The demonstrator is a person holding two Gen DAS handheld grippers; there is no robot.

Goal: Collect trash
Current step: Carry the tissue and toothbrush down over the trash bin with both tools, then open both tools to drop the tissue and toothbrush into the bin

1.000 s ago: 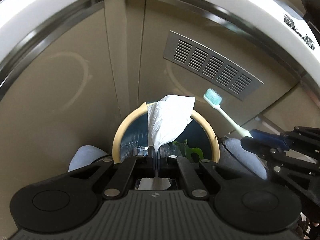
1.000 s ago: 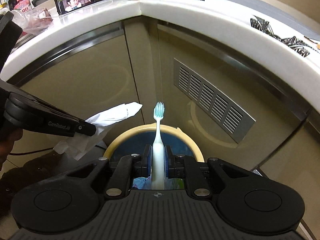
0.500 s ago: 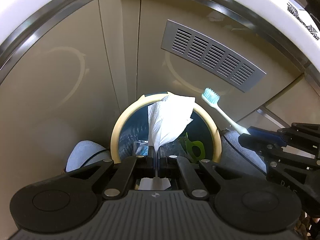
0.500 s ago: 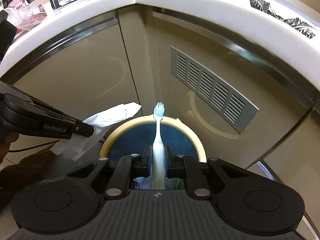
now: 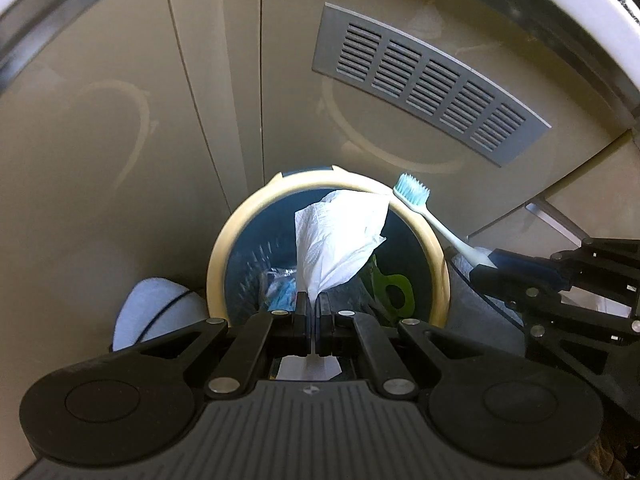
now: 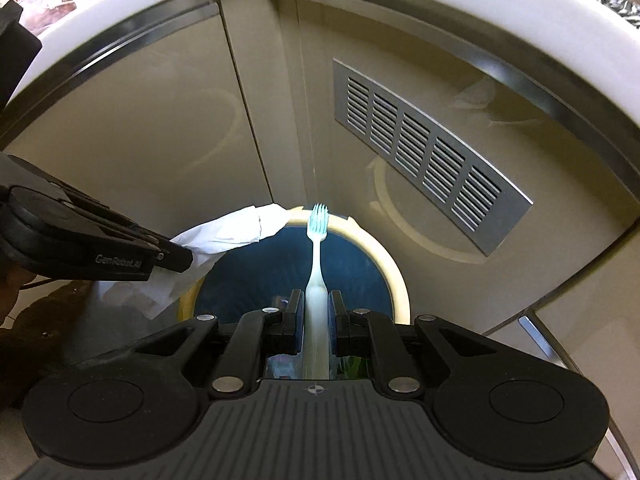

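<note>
My left gripper (image 5: 311,300) is shut on a white paper tissue (image 5: 340,240) and holds it over the open mouth of a round bin with a cream rim (image 5: 240,236). The bin has a dark liner and holds green and clear scraps (image 5: 394,290). My right gripper (image 6: 316,300) is shut on a pale toothbrush with blue bristles (image 6: 317,256), over the same bin rim (image 6: 390,268). The toothbrush (image 5: 424,208) also shows in the left wrist view, and the tissue (image 6: 228,232) and left gripper (image 6: 176,262) in the right wrist view.
Beige cabinet doors (image 5: 100,140) stand right behind the bin, one with a grey vent grille (image 5: 424,80). A white counter edge (image 6: 460,12) runs above. A pale blue slipper or cloth (image 5: 152,312) lies on the floor left of the bin.
Both grippers have come lower and nearer the bin; its rim now shows as a full ring. The tissue and toothbrush stay gripped.
</note>
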